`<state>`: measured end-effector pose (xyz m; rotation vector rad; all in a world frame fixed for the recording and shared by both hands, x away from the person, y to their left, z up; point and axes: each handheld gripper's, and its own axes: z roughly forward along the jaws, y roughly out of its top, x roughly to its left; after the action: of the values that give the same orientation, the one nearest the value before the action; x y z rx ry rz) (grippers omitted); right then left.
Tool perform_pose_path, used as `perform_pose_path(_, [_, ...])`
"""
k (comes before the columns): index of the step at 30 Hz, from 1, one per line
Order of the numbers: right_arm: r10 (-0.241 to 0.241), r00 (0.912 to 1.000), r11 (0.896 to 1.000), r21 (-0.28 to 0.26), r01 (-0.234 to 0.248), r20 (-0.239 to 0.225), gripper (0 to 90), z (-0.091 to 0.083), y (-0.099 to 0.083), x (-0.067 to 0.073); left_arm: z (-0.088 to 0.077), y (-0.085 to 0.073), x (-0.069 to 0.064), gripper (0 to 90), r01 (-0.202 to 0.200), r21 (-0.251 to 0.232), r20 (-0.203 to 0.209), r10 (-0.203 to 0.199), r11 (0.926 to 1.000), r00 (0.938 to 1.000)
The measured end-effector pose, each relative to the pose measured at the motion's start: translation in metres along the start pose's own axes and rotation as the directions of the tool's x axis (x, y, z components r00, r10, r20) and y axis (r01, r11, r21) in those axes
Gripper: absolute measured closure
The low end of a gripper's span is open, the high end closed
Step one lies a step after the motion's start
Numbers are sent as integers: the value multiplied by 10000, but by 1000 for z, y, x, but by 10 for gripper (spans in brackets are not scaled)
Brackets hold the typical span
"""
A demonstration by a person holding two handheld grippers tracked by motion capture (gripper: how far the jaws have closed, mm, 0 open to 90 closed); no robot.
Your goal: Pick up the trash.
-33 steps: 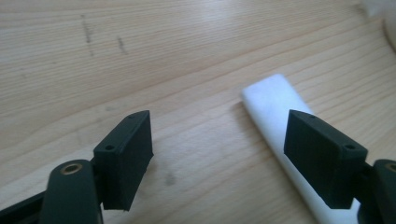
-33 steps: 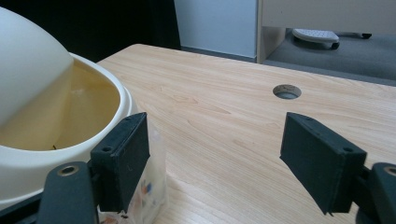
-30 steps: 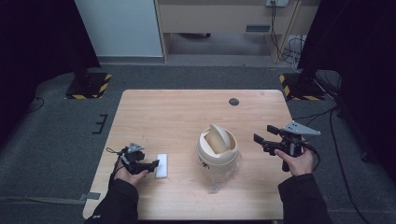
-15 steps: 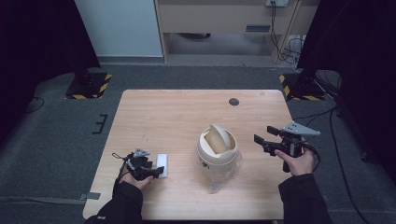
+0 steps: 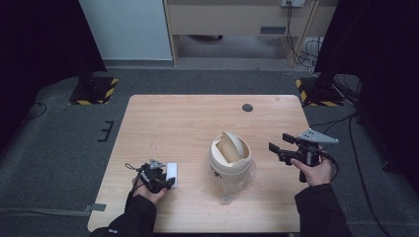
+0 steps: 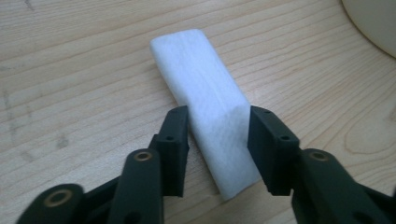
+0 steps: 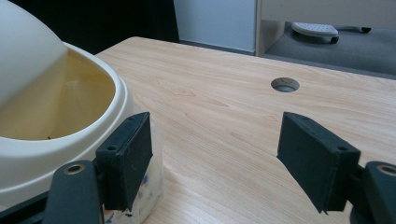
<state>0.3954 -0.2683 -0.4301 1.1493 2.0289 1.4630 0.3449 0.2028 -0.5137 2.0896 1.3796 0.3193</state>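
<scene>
Left gripper view: left gripper [image 6: 217, 140] half-closed astride white pad [image 6: 205, 102].

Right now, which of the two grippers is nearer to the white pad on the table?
The left. The left gripper has its jaws on either side of the white pad and has just been closing on it. The right gripper is across the table, beyond the cream bin.

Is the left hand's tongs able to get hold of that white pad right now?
Probably yes: the left tongs already straddle the white pad, have just been closing on it, and nothing lies in the way.
</scene>
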Motion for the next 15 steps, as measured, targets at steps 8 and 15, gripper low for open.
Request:
perform_pose_path(8, [5, 10000, 10000, -14, -5, 1, 260, 0, 0, 0, -1, 4, 0, 794, 300, 26, 461, -301, 9995, 9985])
perform_pose_path(15, [79, 10000, 9999, -97, -79, 3, 262, -1, 0, -1, -11, 10, 2, 810, 61, -1044, 392, -20, 9945, 9992])
